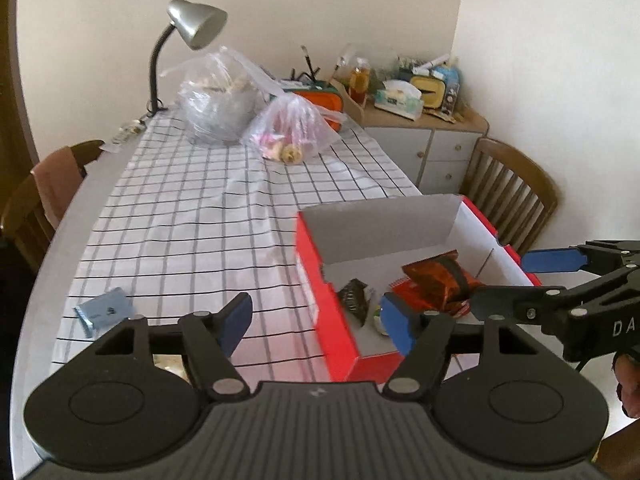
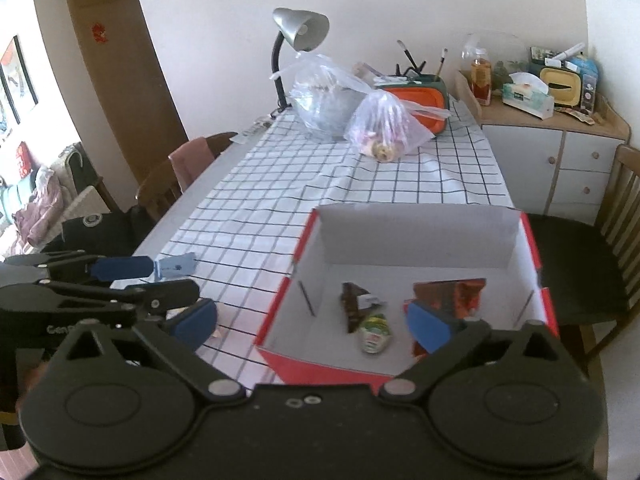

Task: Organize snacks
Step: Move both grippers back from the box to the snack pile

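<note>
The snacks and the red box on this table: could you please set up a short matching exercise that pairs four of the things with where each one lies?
Things:
1. orange-brown snack bag
2. light blue packet
3. small green-labelled snack
4. pink-tinted plastic bag

Places:
A. on the checked cloth, outside the red box, to its left
B. far end of the table, by the silver lamp
C. inside the box, right-hand part
D. inside the box, near its front wall, beside the dark wrapper

Pairs: 1-C, 2-A, 3-D, 4-B
</note>
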A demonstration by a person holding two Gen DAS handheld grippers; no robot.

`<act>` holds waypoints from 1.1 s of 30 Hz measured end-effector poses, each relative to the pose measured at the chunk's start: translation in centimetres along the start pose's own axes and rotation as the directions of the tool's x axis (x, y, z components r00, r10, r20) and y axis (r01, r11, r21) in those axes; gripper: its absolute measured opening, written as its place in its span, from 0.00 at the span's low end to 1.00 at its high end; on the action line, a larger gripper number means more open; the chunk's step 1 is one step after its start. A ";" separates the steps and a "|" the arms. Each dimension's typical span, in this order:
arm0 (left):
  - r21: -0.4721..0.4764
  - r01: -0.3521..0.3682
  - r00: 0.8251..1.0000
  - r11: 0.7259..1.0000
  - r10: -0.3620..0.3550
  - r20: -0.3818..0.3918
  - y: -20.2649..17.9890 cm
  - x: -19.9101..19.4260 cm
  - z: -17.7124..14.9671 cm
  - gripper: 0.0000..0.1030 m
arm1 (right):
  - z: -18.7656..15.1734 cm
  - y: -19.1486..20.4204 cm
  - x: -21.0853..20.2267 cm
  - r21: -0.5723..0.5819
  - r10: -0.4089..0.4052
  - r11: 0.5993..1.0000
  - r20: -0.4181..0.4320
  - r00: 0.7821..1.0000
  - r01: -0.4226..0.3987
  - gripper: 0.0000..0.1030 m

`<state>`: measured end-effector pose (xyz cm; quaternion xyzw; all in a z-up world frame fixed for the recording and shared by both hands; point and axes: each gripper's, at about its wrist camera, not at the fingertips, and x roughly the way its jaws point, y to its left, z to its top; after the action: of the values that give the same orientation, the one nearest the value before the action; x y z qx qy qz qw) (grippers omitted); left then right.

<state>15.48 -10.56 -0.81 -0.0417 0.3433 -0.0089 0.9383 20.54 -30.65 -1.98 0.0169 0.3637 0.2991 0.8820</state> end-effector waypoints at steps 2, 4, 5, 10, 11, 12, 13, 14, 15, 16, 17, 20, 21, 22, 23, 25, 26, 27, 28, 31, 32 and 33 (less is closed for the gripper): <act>-0.012 -0.002 1.000 1.000 0.002 0.009 1.0 -0.6 -0.4 0.72 | -0.2 0.8 0.2 0.000 0.017 1.000 0.002 1.000 -0.017 1.00; -0.023 -0.013 1.000 1.000 0.014 0.016 2.1 -1.2 -0.9 0.77 | -0.4 1.7 0.4 -0.011 0.021 1.000 0.002 1.000 -0.021 1.00; -0.030 -0.022 1.000 0.999 0.023 0.018 2.7 -1.4 -1.2 0.78 | -0.5 2.3 0.6 -0.018 0.024 1.000 0.001 1.000 -0.024 1.00; -0.069 -0.044 0.999 0.997 0.045 0.012 5.5 -2.3 -3.0 0.79 | -1.2 4.2 1.5 -0.024 0.038 0.999 -0.015 0.999 -0.039 1.00; -0.076 -0.046 0.999 0.996 0.047 0.003 6.0 -2.3 -3.4 0.79 | -1.4 4.7 1.9 -0.025 0.039 0.999 -0.023 0.999 -0.039 1.00; -0.079 -0.049 0.999 0.996 0.049 -0.004 6.4 -2.3 -3.8 0.79 | -1.6 5.0 2.2 -0.025 0.040 0.999 -0.031 0.999 -0.041 1.00; -0.083 -0.054 0.998 0.995 0.053 -0.016 7.0 -2.3 -4.3 0.79 | -1.8 5.4 2.5 -0.026 0.042 0.999 -0.042 0.998 -0.043 1.00; -0.089 -0.057 0.998 0.994 0.054 -0.027 7.6 -2.2 -4.7 0.79 | -2.0 5.7 2.8 -0.030 0.042 0.999 -0.050 0.998 -0.044 1.00; -0.092 -0.055 0.998 0.994 0.052 -0.037 8.1 -2.2 -5.3 0.79 | -2.3 6.1 3.1 -0.034 0.042 0.998 -0.056 0.998 -0.044 1.00; -0.093 -0.057 0.998 0.994 0.053 -0.044 8.5 -2.1 -5.7 0.79 | -2.4 6.4 3.4 -0.038 0.040 0.998 -0.065 0.997 -0.043 1.00; -0.091 -0.065 0.997 0.994 0.061 -0.053 9.0 -1.9 -6.3 0.79 | -2.6 6.8 3.8 -0.042 0.039 0.998 -0.076 0.996 -0.042 1.00; -0.086 -0.094 0.993 0.992 0.087 -0.080 10.3 -1.3 -7.7 0.79 | -3.0 8.1 4.9 -0.057 0.033 0.998 -0.102 0.994 -0.039 1.00; -0.090 -0.100 0.991 0.991 0.092 -0.093 10.7 -1.0 -8.2 0.79 | -3.1 8.4 5.3 -0.064 0.034 0.997 -0.110 0.993 -0.041 1.00; -0.094 -0.100 0.991 0.991 0.090 -0.103 11.1 -0.8 -8.6 0.79 | -3.1 8.8 5.7 -0.072 0.034 0.997 -0.118 0.992 -0.043 1.00; -0.096 -0.098 0.990 0.991 0.088 -0.111 11.4 -0.6 -8.9 0.79 | -3.2 9.1 6.1 -0.077 0.034 0.996 -0.126 0.991 -0.044 0.99; -0.098 -0.099 0.988 0.990 0.086 -0.130 11.9 -0.1 -9.5 0.79 | -3.4 9.8 7.0 -0.083 0.034 0.995 -0.148 0.988 -0.047 0.99; -0.100 -0.098 0.987 0.990 0.084 -0.137 12.1 0.1 -9.8 0.79 | -3.5 10.1 7.4 -0.086 0.033 0.995 -0.156 0.987 -0.047 0.99; -0.101 -0.097 0.986 0.990 0.082 -0.143 12.1 0.3 -10.1 0.79 | -3.6 10.4 7.8 -0.090 0.029 0.995 -0.163 0.986 -0.045 0.99; -0.100 -0.095 0.986 0.990 0.080 -0.150 12.1 0.6 -10.3 0.79 | -3.7 10.6 8.3 -0.094 0.025 0.995 -0.171 0.985 -0.042 0.98; -0.091 -0.094 0.982 0.991 0.077 -0.173 12.2 1.5 -11.2 0.79 | -3.8 11.2 10.0 -0.104 0.008 0.994 -0.193 0.981 -0.029 0.97; -0.088 -0.095 0.981 0.992 0.078 -0.179 12.3 1.9 -11.5 0.79 | -3.9 11.3 10.4 -0.108 0.005 0.994 -0.199 0.980 -0.027 0.96; -0.087 -0.097 0.979 0.992 0.079 -0.187 12.3 2.2 -11.7 0.79 | -3.9 11.5 10.9 -0.112 0.003 0.993 -0.207 0.978 -0.027 0.96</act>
<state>9.46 0.76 -12.13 -0.0704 0.4299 0.0452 0.8990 18.13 -16.08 -8.92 -0.0618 0.4356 0.3263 0.8366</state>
